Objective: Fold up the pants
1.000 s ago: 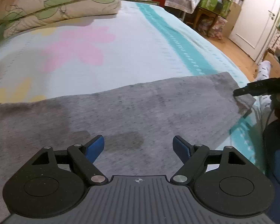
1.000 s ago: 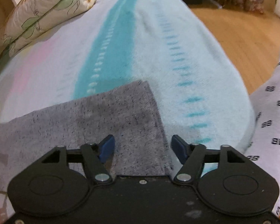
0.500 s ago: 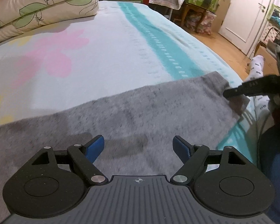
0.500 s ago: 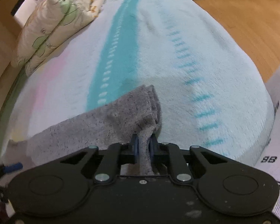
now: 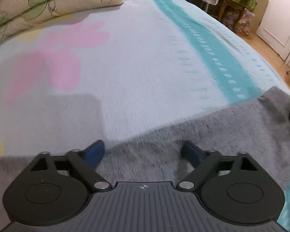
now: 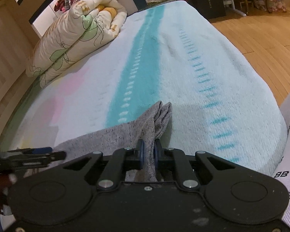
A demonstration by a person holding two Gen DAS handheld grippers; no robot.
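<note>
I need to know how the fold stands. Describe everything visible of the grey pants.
The pants are speckled grey knit, soft and fuzzy-looking, and lie stretched across the near end of the bed. One end is bunched and pinched between the shut blue pads of the right tongs, its doubled edge standing up past them. The left tongs are open, low over the middle stretch of cloth, which lies flat on the blanket. The waistband and legs cannot be told apart.

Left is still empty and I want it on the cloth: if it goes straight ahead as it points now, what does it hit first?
Likely the grey pants: they lie between and just ahead of the open left gripper. Beyond them is bare blanket; depth is unclear.
</note>
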